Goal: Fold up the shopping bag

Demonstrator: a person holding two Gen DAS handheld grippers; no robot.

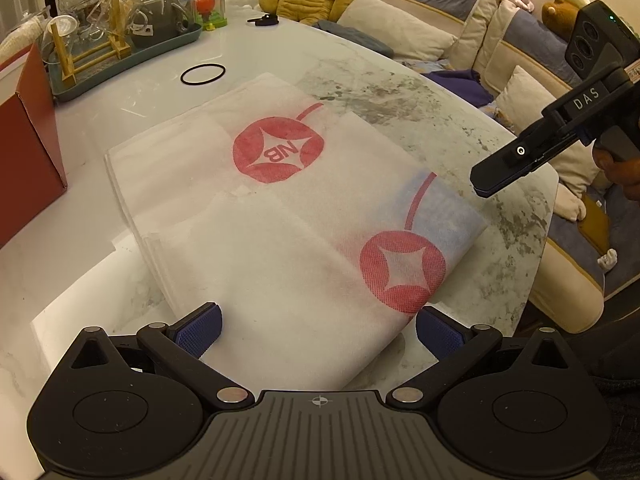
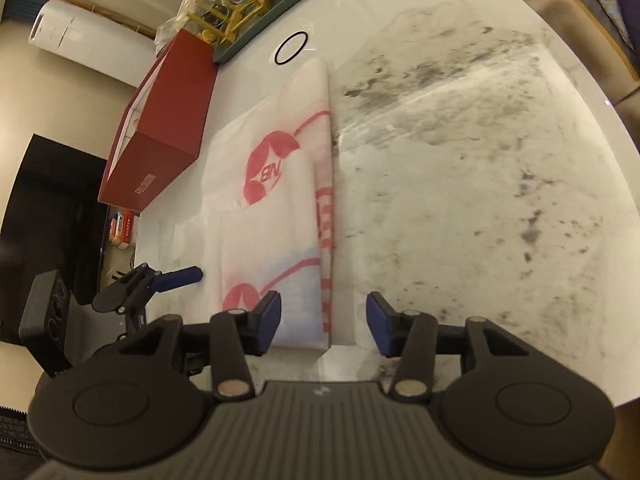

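A white non-woven shopping bag (image 1: pixel 280 220) with round red logos lies folded flat on the marble table (image 1: pixel 420 112). My left gripper (image 1: pixel 318 332) stands wide open over the bag's near edge, one blue pad on each side, neither pressing the fabric. In the right wrist view the bag (image 2: pixel 256 240) runs away from me, its folded right edge straight. My right gripper (image 2: pixel 324 324) is open astride the bag's near right corner, left pad above the cloth, right pad above bare table. The right gripper (image 1: pixel 486 186) shows side-on in the left wrist view, beside the bag's right edge. The left gripper (image 2: pixel 188 276) appears at the bag's left.
A red box (image 1: pixel 24 152) stands left of the bag. Behind it sit a green tray (image 1: pixel 132 50) of glassware and a black ring (image 1: pixel 203 74). A sofa (image 1: pixel 400 28) with cushions and plush toys runs past the table's curved far-right edge.
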